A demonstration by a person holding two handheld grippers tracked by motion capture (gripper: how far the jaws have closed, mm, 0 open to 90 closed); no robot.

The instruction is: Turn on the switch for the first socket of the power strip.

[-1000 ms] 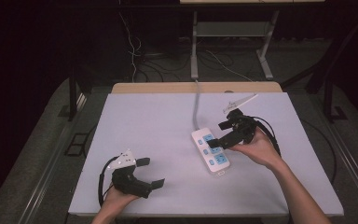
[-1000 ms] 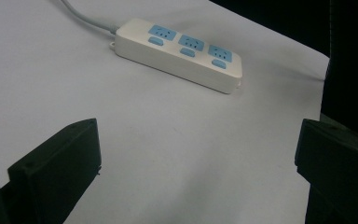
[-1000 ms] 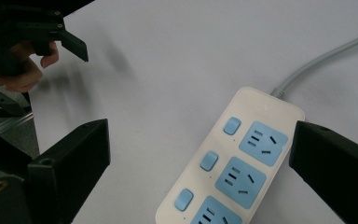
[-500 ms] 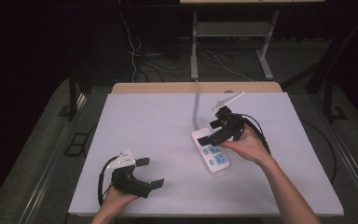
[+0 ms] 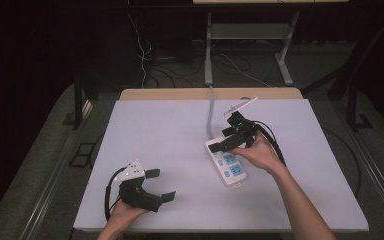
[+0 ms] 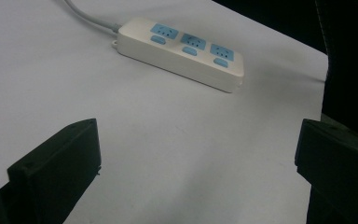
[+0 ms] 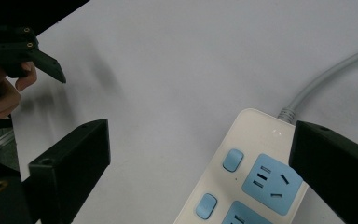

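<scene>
White power strip (image 5: 227, 163): unmoved, right of table (image 5: 155, 130) centre.
Right gripper (image 5: 223, 142): shifted leftward over strip's cord end, jaws wide, empty.
Left gripper (image 5: 161, 186): unchanged near front-left edge, jaws wide, empty.

Wide bare worktop (image 5: 160, 130) along the left edge and far left corner, open to passage. Between left gripper (image 5: 156, 187) and right gripper (image 5: 226, 141), flat surface with nothing in the way. Power strip (image 5: 228, 163) right of centre, its grey cable (image 5: 210, 112) running to the far edge, blocking a straight sweep there. Near right corner free.
</scene>
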